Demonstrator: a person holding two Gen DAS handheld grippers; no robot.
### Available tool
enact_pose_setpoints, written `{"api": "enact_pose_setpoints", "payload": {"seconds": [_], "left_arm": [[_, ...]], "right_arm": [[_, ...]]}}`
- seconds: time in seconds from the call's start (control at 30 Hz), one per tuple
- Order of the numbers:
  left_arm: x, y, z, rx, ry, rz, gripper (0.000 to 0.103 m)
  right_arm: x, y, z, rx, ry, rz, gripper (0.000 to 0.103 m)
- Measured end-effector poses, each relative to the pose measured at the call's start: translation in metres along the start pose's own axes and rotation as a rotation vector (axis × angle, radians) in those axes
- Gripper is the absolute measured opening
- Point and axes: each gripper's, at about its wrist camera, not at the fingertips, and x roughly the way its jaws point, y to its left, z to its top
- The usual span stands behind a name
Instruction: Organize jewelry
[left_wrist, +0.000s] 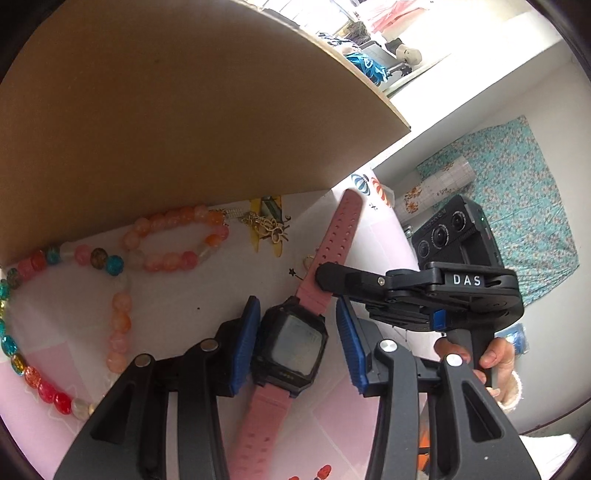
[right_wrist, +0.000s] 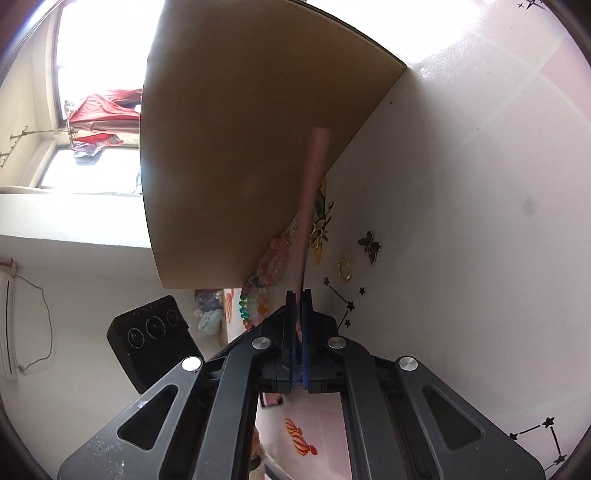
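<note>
A pink-strapped digital watch (left_wrist: 291, 343) lies on the white patterned table. My left gripper (left_wrist: 295, 314) is open, its blue pads on either side of the black watch case. My right gripper (left_wrist: 325, 280) is shut on the upper pink strap (left_wrist: 338, 236); in the right wrist view its jaws (right_wrist: 298, 306) pinch the strap (right_wrist: 312, 192) edge-on. A pink and orange bead bracelet (left_wrist: 177, 236) and a multicoloured bead necklace (left_wrist: 55, 317) lie to the left. A gold chain piece (left_wrist: 264, 225) lies by the cardboard. A butterfly charm (right_wrist: 370, 246) and a gold ring (right_wrist: 344, 269) lie on the table.
A brown cardboard flap (left_wrist: 166, 110) stands upright behind the jewelry and hides what is behind it. A person's hand (left_wrist: 495, 358) holds the right gripper's handle. A floral cloth (left_wrist: 517, 206) lies on the floor to the right.
</note>
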Motion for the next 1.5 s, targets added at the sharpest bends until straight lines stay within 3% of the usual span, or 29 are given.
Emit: {"api": "enact_pose_setpoints", "payload": {"seconds": [0.1,0.37,0.5,0.53,0.67,0.77,0.87,0.93,1.1,1.17,1.3,1.37,1.43,1.5], "left_arm": [[-0.003,-0.019,-0.007,0.096,0.002,0.095,0.042],[0.004,-0.087,-0.059,0.523,0.018,0.457,0.049],[0.013,-0.095,-0.075,0.608,0.003,0.629,0.048],[0.015,-0.098,-0.078,0.634,-0.010,0.682,0.046],[0.023,-0.104,-0.087,0.712,-0.008,0.782,0.018],[0.018,-0.095,-0.094,0.735,-0.019,0.834,0.009],[0.006,-0.093,-0.090,0.656,-0.010,0.738,0.005],[-0.009,-0.088,-0.081,0.557,0.006,0.605,0.004],[-0.041,-0.063,-0.064,0.210,0.056,0.134,0.000],[-0.045,-0.050,-0.059,0.111,0.060,0.048,0.000],[-0.044,-0.018,-0.051,-0.052,0.053,0.006,0.000],[-0.038,-0.011,-0.048,-0.084,0.047,0.043,0.000],[-0.041,-0.016,-0.046,-0.018,0.016,0.109,0.000],[-0.046,-0.031,-0.050,0.077,-0.001,0.106,0.001]], "right_arm": [[0.002,0.005,-0.006,-0.017,-0.024,-0.029,0.001],[0.006,0.034,-0.025,-0.061,-0.051,-0.018,0.001],[0.013,0.043,-0.034,-0.092,-0.063,-0.028,0.001],[0.012,0.043,-0.036,-0.097,-0.066,-0.031,0.001],[-0.005,0.037,-0.034,-0.089,-0.075,-0.035,0.001],[-0.031,0.028,-0.030,-0.092,-0.074,-0.041,0.001],[-0.039,0.020,-0.033,-0.102,-0.062,-0.055,0.001],[-0.053,0.015,-0.036,-0.132,-0.047,-0.081,0.001],[-0.084,-0.003,-0.044,-0.162,0.028,-0.125,0.005],[-0.094,-0.010,-0.049,-0.162,0.053,-0.140,0.005],[-0.096,-0.018,-0.046,-0.138,0.081,-0.134,0.006],[-0.093,-0.018,-0.042,-0.133,0.080,-0.136,0.007],[-0.088,-0.018,-0.037,-0.112,0.079,-0.126,0.007],[-0.088,-0.016,-0.036,-0.114,0.075,-0.110,0.006]]}}
